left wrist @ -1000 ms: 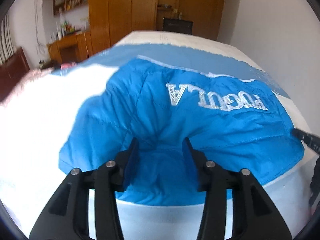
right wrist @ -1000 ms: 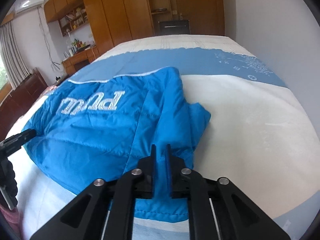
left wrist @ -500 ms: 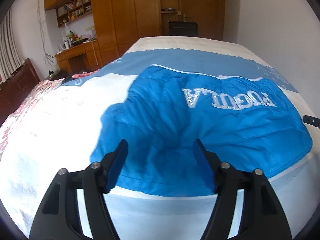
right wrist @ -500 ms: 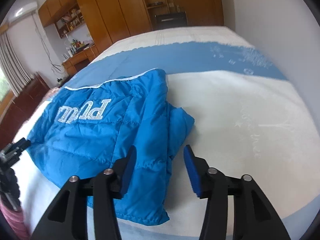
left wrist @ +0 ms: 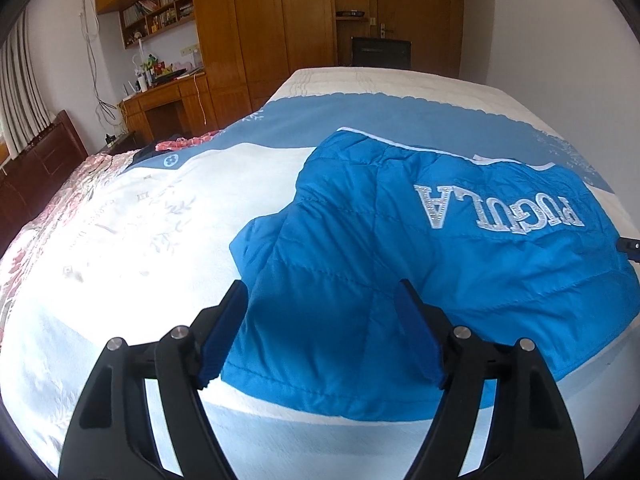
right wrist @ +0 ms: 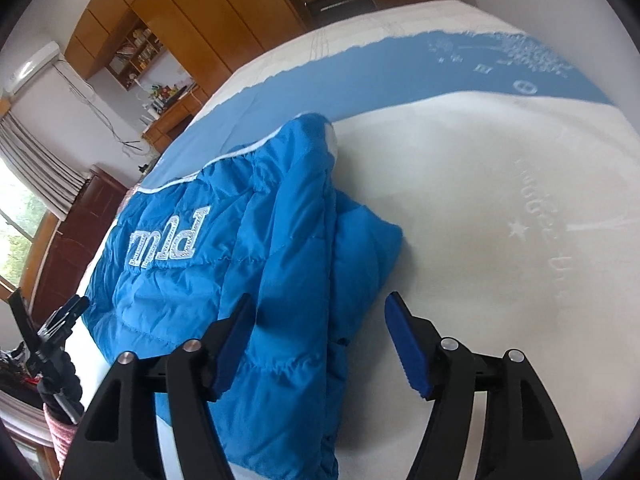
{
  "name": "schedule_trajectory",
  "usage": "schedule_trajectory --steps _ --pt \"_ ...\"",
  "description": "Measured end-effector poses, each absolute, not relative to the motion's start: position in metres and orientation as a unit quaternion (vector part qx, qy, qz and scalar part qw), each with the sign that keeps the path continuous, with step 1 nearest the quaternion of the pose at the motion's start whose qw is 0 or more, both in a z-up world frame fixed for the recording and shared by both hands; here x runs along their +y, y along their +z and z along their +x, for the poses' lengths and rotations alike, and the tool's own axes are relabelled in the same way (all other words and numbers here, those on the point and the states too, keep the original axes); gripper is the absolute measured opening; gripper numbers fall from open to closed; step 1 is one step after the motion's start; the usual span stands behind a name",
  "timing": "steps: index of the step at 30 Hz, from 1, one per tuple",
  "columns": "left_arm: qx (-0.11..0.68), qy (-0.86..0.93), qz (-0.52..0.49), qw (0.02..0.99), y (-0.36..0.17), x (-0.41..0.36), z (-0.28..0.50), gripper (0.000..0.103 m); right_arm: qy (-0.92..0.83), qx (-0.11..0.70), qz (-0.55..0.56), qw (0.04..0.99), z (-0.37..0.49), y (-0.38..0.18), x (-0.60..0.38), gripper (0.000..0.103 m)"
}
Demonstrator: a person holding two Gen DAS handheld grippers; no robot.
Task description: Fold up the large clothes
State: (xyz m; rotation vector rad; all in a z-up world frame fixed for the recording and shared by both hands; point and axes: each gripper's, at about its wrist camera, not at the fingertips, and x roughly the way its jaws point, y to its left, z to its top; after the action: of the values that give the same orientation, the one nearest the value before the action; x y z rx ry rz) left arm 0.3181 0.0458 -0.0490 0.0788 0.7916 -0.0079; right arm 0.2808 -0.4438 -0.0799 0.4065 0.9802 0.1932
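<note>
A bright blue padded jacket (left wrist: 400,248) with silver lettering lies folded on the bed (left wrist: 152,216), a sleeve end sticking out at each side. My left gripper (left wrist: 322,298) hovers above its near left corner with the jaws opening and nothing pressed between the blue pads. In the right wrist view the same jacket (right wrist: 248,264) spreads to the left. My right gripper (right wrist: 318,314) hangs over its right edge, jaws opening, pads clear of the fabric. The other gripper (right wrist: 60,316) shows at the far left.
The bed cover is white with a blue band (left wrist: 360,112) across the far half, and a pink floral quilt (left wrist: 48,208) lies along its left side. A wooden wardrobe (left wrist: 256,24), a desk (left wrist: 160,100) and a dark chest (left wrist: 36,164) stand beyond. White cover (right wrist: 500,220) stretches right of the jacket.
Both grippers let go of the jacket's near edge and their jaws spread wide. Both drew back from it, and the right one rolled, tilting its view.
</note>
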Motion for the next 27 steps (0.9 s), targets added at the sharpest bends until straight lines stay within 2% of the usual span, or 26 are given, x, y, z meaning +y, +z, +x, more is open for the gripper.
schedule_trajectory --steps 7,12,19,27 --pt "0.401 -0.01 0.032 0.915 -0.061 0.057 0.332 0.078 0.121 0.483 0.229 0.836 0.294 -0.098 -0.446 0.071" --pt "0.415 -0.027 0.01 0.91 -0.067 0.069 0.343 0.084 0.143 0.483 0.25 0.827 0.302 -0.103 -0.452 0.072" --pt "0.468 -0.1 -0.115 0.87 -0.086 0.105 0.377 0.091 0.185 0.488 0.269 0.809 0.317 -0.107 -0.459 0.076" --pt "0.502 -0.142 -0.177 0.835 -0.101 0.111 0.414 0.094 0.205 0.494 0.263 0.803 0.329 -0.106 -0.453 0.077"
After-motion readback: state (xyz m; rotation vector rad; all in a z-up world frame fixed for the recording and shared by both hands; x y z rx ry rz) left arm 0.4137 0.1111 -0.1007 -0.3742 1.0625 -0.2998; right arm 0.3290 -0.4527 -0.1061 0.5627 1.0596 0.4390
